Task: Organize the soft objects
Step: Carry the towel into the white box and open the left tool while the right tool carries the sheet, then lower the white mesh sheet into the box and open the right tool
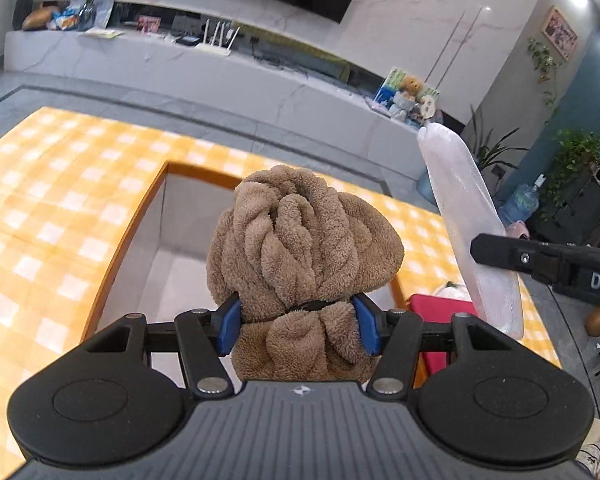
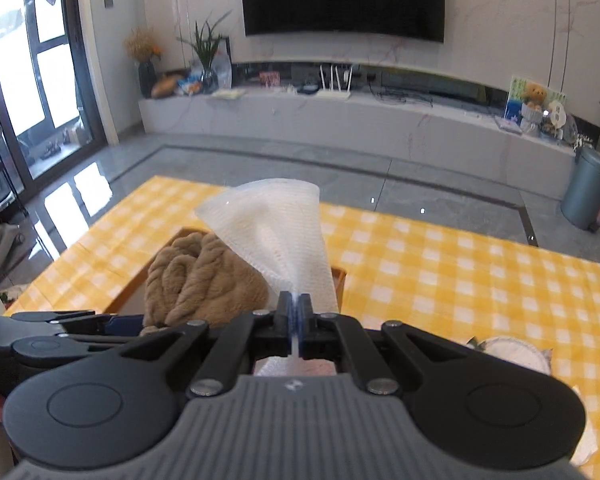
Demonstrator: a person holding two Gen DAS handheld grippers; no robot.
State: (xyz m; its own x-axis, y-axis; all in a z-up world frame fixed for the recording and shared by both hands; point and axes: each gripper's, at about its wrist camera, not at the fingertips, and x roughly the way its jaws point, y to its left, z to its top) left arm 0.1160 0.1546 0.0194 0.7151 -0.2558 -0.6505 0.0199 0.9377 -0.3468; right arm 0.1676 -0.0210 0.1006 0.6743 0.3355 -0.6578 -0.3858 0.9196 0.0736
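Both tongs grip: left [image 1: 298, 318] brown towel [image 1: 300, 236], right [image 2: 296, 306] white cloth [image 2: 276, 232].

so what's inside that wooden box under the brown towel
The wooden box shows bare grey lining on its left side. The brown towel, clamped in the left gripper, hides the rest of its floor.

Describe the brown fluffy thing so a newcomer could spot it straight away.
Find the yellow checked tablecloth, then the wooden-rimmed box on it. Just above the box, the left claw is shut on a brown towel bundle. It is tan, plush and twisted like rope, unlike the thin white cloth beside it.
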